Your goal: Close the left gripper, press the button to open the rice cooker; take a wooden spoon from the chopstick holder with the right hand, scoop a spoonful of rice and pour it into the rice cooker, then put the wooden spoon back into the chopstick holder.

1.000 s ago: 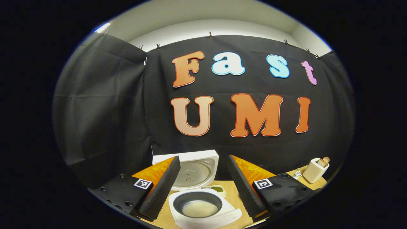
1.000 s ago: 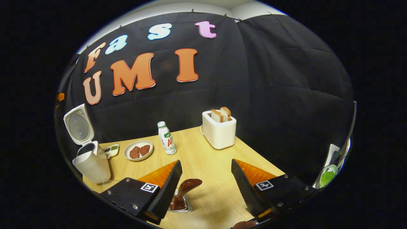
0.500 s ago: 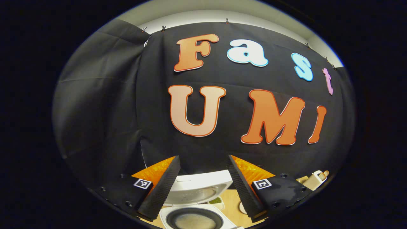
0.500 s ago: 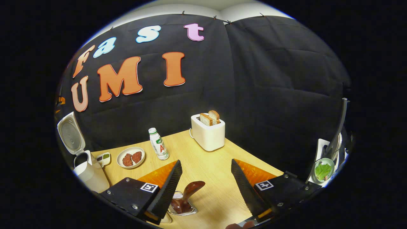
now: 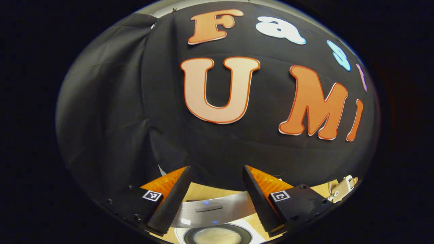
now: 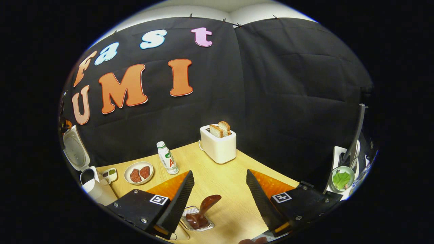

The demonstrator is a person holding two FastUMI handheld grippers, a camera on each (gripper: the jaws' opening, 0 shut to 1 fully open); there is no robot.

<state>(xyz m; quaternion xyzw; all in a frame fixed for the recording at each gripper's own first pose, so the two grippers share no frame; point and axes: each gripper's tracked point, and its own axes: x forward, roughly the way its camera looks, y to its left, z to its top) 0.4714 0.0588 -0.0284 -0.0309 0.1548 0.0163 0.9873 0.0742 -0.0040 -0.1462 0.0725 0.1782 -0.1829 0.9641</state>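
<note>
White rice cooker (image 6: 93, 184) at lower left, white toaster (image 6: 218, 147) with brown-crusted bread, pale wood-grain tabletop (image 6: 230, 189), dark brown wooden spoon (image 6: 205, 208), white bottle (image 6: 167, 158) with green cap.

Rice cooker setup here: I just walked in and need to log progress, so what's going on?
The white rice cooker stands open, lid up, with rice in its dark inner pot. The left gripper hangs open above it, holding nothing. The right gripper is open too, over the light wooden table. The dark brown wooden spoon sits in the small wire chopstick holder just below it, ungripped.
</note>
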